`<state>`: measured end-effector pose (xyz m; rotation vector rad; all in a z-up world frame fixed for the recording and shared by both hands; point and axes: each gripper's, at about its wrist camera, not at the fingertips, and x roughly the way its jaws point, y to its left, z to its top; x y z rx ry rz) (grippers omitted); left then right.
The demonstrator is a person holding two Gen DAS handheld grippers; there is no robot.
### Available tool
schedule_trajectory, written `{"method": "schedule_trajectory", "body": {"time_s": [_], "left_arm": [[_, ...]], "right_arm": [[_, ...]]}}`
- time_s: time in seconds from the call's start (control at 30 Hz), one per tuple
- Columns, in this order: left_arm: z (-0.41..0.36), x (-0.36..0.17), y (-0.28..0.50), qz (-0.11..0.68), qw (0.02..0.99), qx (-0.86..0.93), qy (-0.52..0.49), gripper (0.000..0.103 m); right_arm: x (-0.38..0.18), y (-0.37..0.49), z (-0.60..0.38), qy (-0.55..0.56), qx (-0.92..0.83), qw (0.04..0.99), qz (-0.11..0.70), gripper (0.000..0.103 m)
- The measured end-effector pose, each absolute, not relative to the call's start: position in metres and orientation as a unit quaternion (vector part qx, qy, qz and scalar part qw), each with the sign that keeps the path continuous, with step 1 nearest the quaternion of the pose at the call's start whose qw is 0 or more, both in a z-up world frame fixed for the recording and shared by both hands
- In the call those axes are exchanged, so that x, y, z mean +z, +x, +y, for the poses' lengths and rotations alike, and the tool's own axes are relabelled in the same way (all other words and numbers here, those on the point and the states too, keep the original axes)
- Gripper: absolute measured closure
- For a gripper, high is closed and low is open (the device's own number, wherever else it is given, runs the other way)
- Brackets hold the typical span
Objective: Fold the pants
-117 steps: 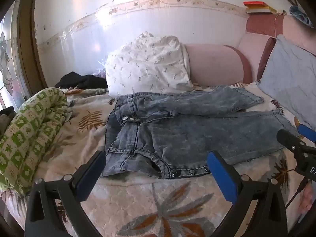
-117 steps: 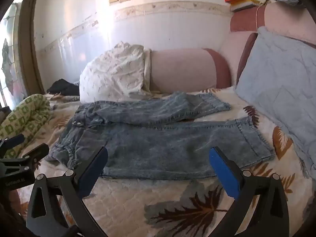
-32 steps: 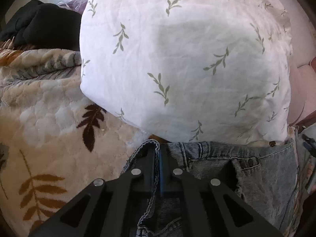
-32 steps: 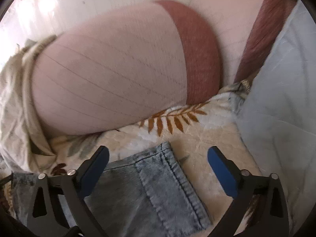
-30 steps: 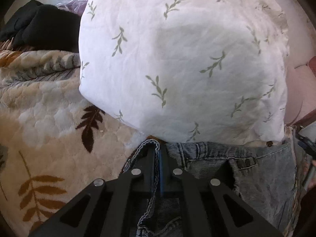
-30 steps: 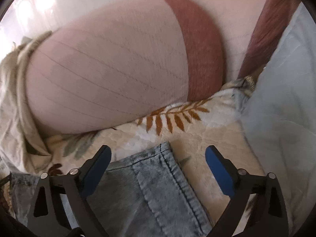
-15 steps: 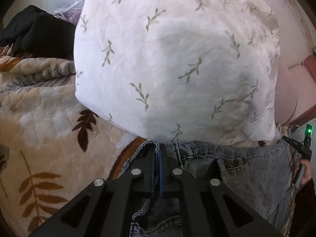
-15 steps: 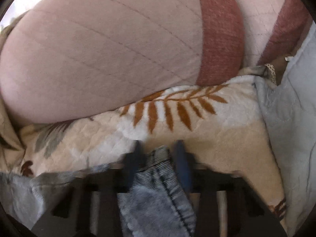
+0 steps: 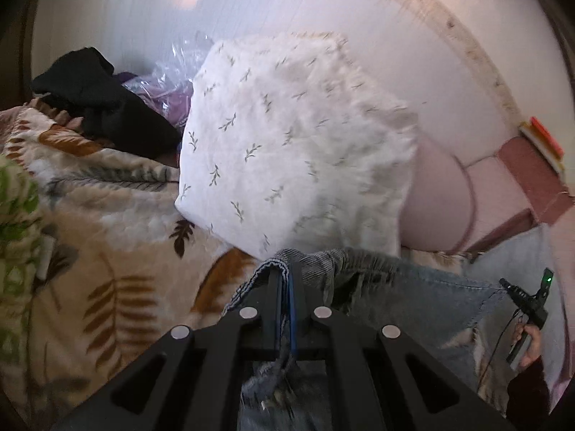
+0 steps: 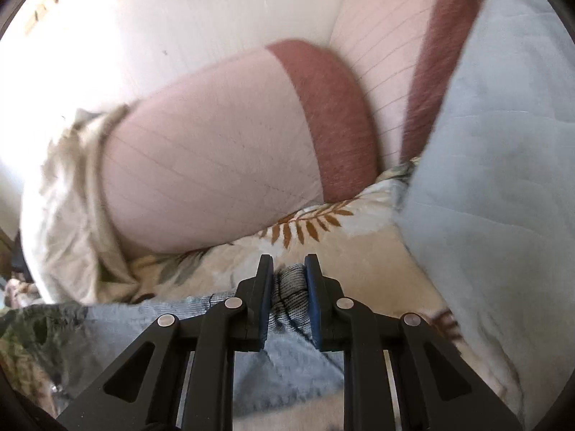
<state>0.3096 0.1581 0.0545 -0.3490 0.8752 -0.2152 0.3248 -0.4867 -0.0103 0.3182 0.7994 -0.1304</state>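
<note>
The faded blue jeans (image 9: 413, 294) are lifted off the leaf-print bedspread (image 9: 107, 251). My left gripper (image 9: 285, 276) is shut on the waistband corner of the jeans. The denim stretches from there to the right, where the other gripper (image 9: 528, 298) holds its far end. In the right wrist view my right gripper (image 10: 289, 273) is shut on the bunched leg hem of the jeans (image 10: 291, 283), raised above the bedspread (image 10: 377, 269). The rest of the leg (image 10: 280, 370) hangs below the fingers.
A white leaf-print pillow (image 9: 294, 143) stands just behind the waistband. A pink bolster (image 10: 215, 165) lies behind the hem, and a pale blue cushion (image 10: 496, 165) is on the right. Black clothing (image 9: 100, 100) and a plastic bag (image 9: 169, 82) lie far left. A green patterned quilt (image 9: 14, 222) is at the left edge.
Both grippers have risen and pulled back with the jeans, so more wall and pillow show. The right gripper, open a second ago, has shut on the leg hem.
</note>
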Motion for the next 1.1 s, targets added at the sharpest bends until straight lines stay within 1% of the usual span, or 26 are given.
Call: {"method": "schedule_trajectory", "body": {"time_s": [0.03, 0.2, 0.33, 0.43, 0.53, 0.63, 0.73, 0.77, 0.8, 0.83, 0.9, 0.93, 0.97, 1.03, 1.07, 1.1], "left_arm": [[0.15, 0.055, 0.293, 0.417, 0.886, -0.108, -0.169, 0.099], [0.162, 0.063, 0.221, 0.409, 0.888, -0.12, -0.174, 0.099], [0.179, 0.047, 0.168, 0.419, 0.881, -0.12, -0.184, 0.099], [0.187, 0.022, 0.133, 0.434, 0.873, -0.116, -0.19, 0.099], [0.192, -0.014, 0.107, 0.46, 0.86, -0.105, -0.193, 0.099], [0.195, -0.049, 0.087, 0.482, 0.849, -0.095, -0.193, 0.099], [0.2, -0.068, 0.076, 0.495, 0.843, -0.081, -0.195, 0.096], [0.203, -0.07, 0.073, 0.497, 0.841, -0.077, -0.199, 0.092], [0.206, -0.067, 0.071, 0.494, 0.843, -0.069, -0.2, 0.092], [0.209, -0.063, 0.07, 0.489, 0.847, -0.063, -0.199, 0.092], [0.211, -0.046, 0.067, 0.467, 0.864, -0.047, -0.18, 0.092], [0.211, -0.035, 0.067, 0.453, 0.873, -0.04, -0.174, 0.092], [0.209, -0.023, 0.067, 0.436, 0.883, -0.037, -0.173, 0.093], [0.199, -0.006, 0.071, 0.409, 0.895, -0.045, -0.171, 0.093], [0.192, 0.0, 0.074, 0.4, 0.899, -0.052, -0.17, 0.092], [0.181, 0.004, 0.077, 0.393, 0.902, -0.06, -0.17, 0.092]], "right_arm": [[-0.003, 0.309, -0.488, 0.155, -0.064, 0.909, 0.381, 0.087], [0.012, 0.235, -0.497, 0.182, -0.06, 0.911, 0.366, 0.087], [0.008, 0.178, -0.508, 0.199, -0.06, 0.905, 0.37, 0.087], [-0.006, 0.133, -0.513, 0.221, -0.056, 0.897, 0.38, 0.087], [-0.028, 0.097, -0.514, 0.232, -0.053, 0.887, 0.396, 0.087], [-0.059, 0.07, -0.514, 0.252, -0.051, 0.868, 0.424, 0.086], [-0.089, 0.053, -0.509, 0.245, -0.05, 0.849, 0.465, 0.085], [-0.097, 0.049, -0.507, 0.239, -0.052, 0.843, 0.479, 0.08], [-0.104, 0.045, -0.506, 0.235, -0.055, 0.836, 0.493, 0.076], [-0.11, 0.04, -0.507, 0.232, -0.056, 0.826, 0.511, 0.074], [-0.11, 0.036, -0.511, 0.233, -0.054, 0.822, 0.516, 0.073], [-0.103, 0.034, -0.514, 0.237, -0.052, 0.828, 0.505, 0.073], [-0.097, 0.033, -0.519, 0.243, -0.05, 0.835, 0.492, 0.07], [-0.08, 0.037, -0.528, 0.256, -0.044, 0.849, 0.459, 0.059], [-0.075, 0.042, -0.529, 0.26, -0.043, 0.853, 0.45, 0.049], [-0.071, 0.05, -0.531, 0.264, -0.041, 0.856, 0.442, 0.045]]}}
